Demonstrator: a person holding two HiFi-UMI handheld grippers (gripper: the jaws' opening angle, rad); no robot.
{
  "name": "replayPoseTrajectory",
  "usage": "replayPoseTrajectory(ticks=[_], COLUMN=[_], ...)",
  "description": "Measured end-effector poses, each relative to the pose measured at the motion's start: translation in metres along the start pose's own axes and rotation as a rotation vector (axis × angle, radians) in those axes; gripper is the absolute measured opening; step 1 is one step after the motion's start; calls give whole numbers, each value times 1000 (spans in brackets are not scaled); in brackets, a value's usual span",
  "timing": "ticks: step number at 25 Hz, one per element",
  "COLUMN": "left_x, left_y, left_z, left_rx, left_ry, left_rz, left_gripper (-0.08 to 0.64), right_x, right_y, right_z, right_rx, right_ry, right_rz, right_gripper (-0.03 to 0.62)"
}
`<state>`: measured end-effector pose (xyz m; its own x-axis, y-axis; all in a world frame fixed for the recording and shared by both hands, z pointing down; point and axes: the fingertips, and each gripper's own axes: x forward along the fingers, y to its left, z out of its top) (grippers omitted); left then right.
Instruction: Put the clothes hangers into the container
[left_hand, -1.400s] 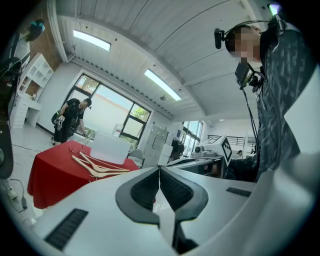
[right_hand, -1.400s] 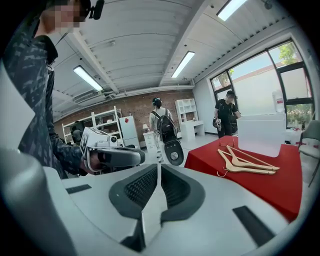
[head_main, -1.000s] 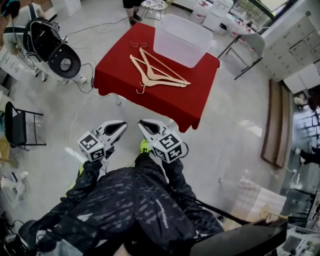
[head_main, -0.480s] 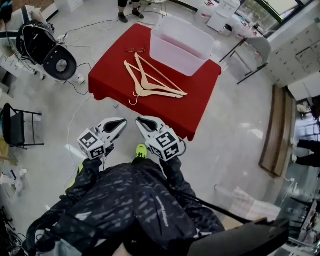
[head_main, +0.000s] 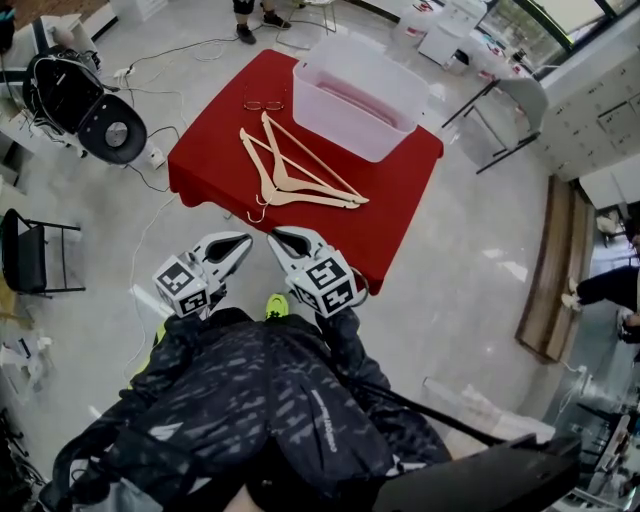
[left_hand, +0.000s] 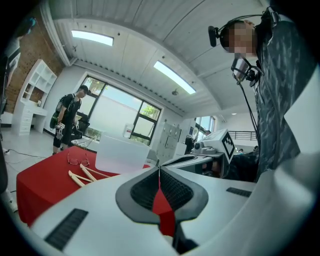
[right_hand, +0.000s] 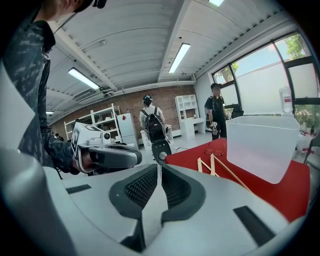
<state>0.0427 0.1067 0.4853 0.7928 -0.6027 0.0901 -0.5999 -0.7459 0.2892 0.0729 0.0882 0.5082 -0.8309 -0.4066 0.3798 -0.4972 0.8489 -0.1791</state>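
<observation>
Facing the red table (head_main: 400, 200) from short of its near edge, the person held both tools low in front of the body, well apart from everything on the cloth. At the left, the left gripper (head_main: 238, 243) had its jaws pressed together with nothing between them; only red cloth showed past the tips. Beyond it, the wooden hangers (head_main: 295, 178) lay overlapped on the cloth, hooks toward the near left corner, with a pair of glasses (head_main: 262, 104) just past them. The right gripper (head_main: 282, 238), beside the left one, was likewise clenched and empty. Farther right stood the translucent container (head_main: 372, 140), open-topped and apparently empty, near the hangers but seemingly not touching them.

The step in hand looked like the reach for a first hanger. Done well, the jaws would part before arriving and take the uppermost hanger on a bare stretch of its arm or at the neck under the hook, so the others were not dragged along. The glasses were best left alone.
</observation>
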Motion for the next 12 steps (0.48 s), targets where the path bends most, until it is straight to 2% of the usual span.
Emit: replayPoseTrajectory(ticks=[5, 12], left_x=[16, 35], left_y=[10, 46], left_z=[-4, -4], left_rx=[-17, -21], left_ry=[7, 4], left_rz=[0, -3], left_gripper=[12, 12], right_x=[4, 32], right_y=[-20, -55], right_z=[0, 1], right_rx=[10, 32], right_ry=[8, 40], right_rz=[-2, -20], right_gripper=[20, 20])
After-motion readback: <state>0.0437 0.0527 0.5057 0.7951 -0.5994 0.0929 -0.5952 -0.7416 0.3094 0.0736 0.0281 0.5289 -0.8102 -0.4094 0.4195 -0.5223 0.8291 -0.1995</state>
